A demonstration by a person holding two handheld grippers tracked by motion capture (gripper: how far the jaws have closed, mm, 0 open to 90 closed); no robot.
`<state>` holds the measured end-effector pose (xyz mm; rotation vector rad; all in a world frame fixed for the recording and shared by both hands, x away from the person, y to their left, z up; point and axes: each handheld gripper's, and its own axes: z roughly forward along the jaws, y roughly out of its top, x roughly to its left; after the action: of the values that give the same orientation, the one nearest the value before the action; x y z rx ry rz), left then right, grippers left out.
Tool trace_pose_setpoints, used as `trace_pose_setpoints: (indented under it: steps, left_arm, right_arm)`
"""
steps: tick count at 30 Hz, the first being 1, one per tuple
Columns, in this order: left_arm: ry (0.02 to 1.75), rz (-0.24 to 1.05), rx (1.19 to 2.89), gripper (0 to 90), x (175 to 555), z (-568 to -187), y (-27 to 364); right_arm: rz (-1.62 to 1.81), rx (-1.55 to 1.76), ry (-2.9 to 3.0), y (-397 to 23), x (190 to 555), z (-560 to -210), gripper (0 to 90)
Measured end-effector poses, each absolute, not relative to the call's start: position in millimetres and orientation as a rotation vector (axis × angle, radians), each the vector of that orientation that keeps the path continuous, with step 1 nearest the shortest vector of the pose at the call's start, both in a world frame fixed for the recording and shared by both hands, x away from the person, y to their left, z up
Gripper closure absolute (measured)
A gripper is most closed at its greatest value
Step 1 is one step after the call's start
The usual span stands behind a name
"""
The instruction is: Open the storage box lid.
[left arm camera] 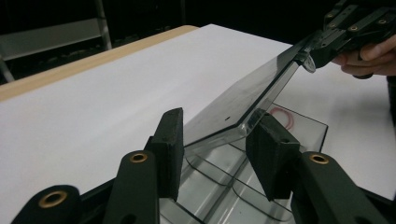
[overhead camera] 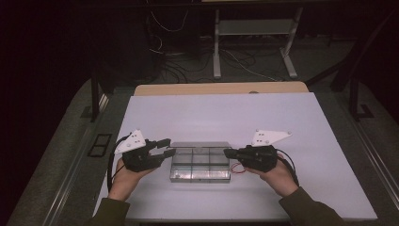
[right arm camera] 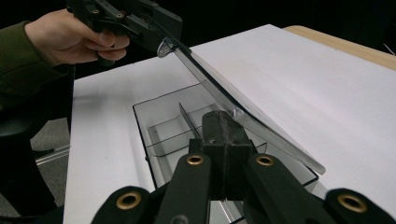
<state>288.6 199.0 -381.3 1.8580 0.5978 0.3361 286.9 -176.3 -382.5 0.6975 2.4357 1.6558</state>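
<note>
A clear plastic box (overhead camera: 200,170) with several compartments lies on the white table. Its clear lid (left arm camera: 243,93) is tilted up from the box along its far edge. My left gripper (left arm camera: 215,140) is open, and the lid's near left corner sits between its pads (left arm camera: 268,154) without being pressed. My right gripper (right arm camera: 223,130) is shut on the lid's right corner. In the high view the left gripper (overhead camera: 167,147) is at the box's left end and the right gripper (overhead camera: 227,152) at its right end.
A thin red loop (overhead camera: 238,168) lies on the table by the box's right end. The white table top (overhead camera: 221,113) stretches wide beyond the box to a wooden strip (overhead camera: 221,88) at the far edge. Cables and a metal stand lie on the floor behind.
</note>
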Motion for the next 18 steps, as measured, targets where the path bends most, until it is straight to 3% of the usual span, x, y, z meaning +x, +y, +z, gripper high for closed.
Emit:
trace_pose_setpoints:
  steps: [18]
  left_arm:
    - [0.563, 0.356, 1.836, 58.2, 293, -372, 187]
  right_arm:
    - [1.665, 0.706, 2.408, -182, 290, -379, 89.2]
